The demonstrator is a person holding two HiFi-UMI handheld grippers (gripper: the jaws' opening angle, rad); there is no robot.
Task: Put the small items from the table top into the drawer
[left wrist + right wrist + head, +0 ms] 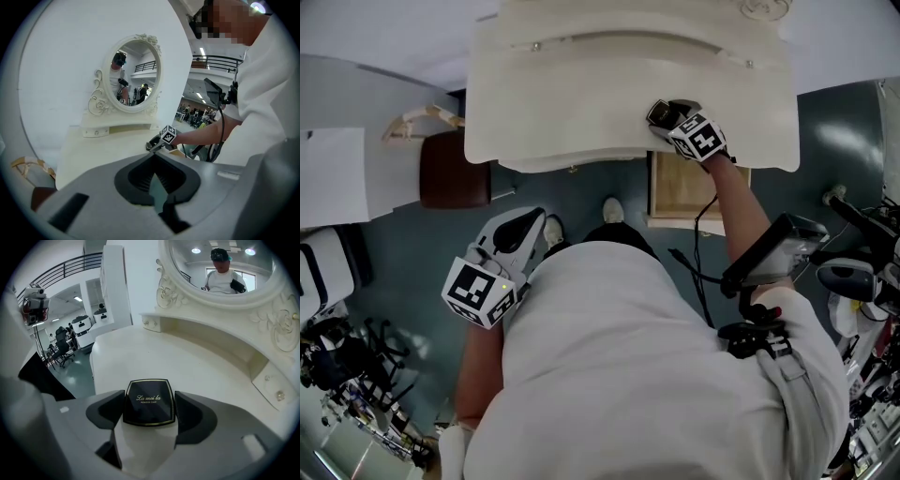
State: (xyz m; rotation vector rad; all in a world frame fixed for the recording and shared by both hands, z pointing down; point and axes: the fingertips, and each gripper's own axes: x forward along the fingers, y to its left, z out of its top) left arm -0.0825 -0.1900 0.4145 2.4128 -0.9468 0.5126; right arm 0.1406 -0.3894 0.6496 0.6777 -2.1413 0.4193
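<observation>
On the white desk [140, 352], near its front edge, a black powder compact [148, 401] lies flat between the jaws of the right tool [150, 405]. The jaws are closing from wide apart, and their pads are just beside the compact's sides without clamping it. Below the desk's edge, an open wooden drawer [680, 192] shows. The left tool [152, 161] hangs by the person's side, its jaws together and holding nothing. An oval mirror [220, 263] stands at the desk's back.

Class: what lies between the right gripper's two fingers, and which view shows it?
A black powder compact on the table top, between the right gripper's closing fingers; the right gripper view shows it.
</observation>
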